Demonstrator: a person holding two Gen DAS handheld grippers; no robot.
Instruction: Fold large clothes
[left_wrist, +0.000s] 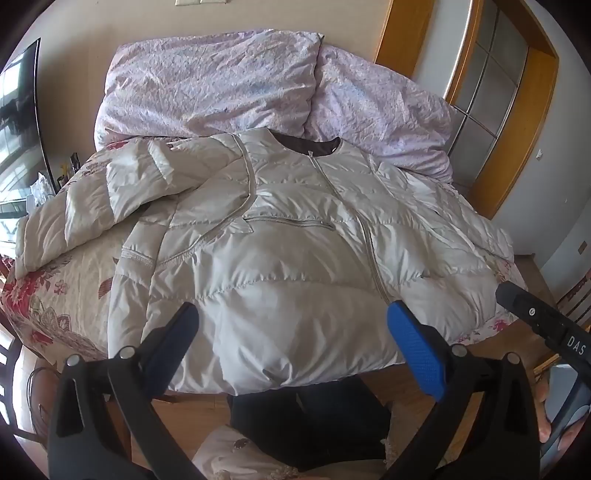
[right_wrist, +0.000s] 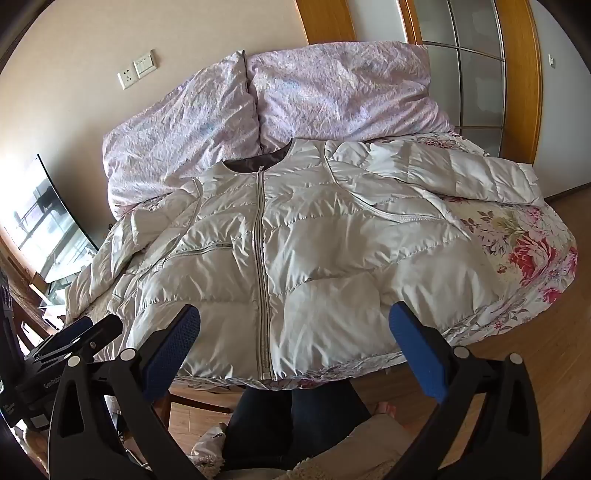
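A large cream puffer jacket (left_wrist: 280, 251) lies face up and zipped on a floral-covered bed (left_wrist: 66, 280), collar toward the pillows. Its left sleeve (left_wrist: 92, 206) is bent and stretched out to the left; in the right wrist view the other sleeve (right_wrist: 461, 173) lies out to the right. The jacket also shows in the right wrist view (right_wrist: 314, 251). My left gripper (left_wrist: 293, 317) is open and empty above the jacket's hem. My right gripper (right_wrist: 295, 321) is open and empty above the hem near the zipper's bottom end. Part of the right gripper shows at the left wrist view's right edge (left_wrist: 535, 317).
Two lilac pillows (left_wrist: 221, 81) lean on the wall behind the jacket. A TV (left_wrist: 18, 140) stands at the left, a wooden-framed door (left_wrist: 498, 110) at the right. The person's dark-trousered legs (right_wrist: 295, 424) stand on the wooden floor by the bed's near edge.
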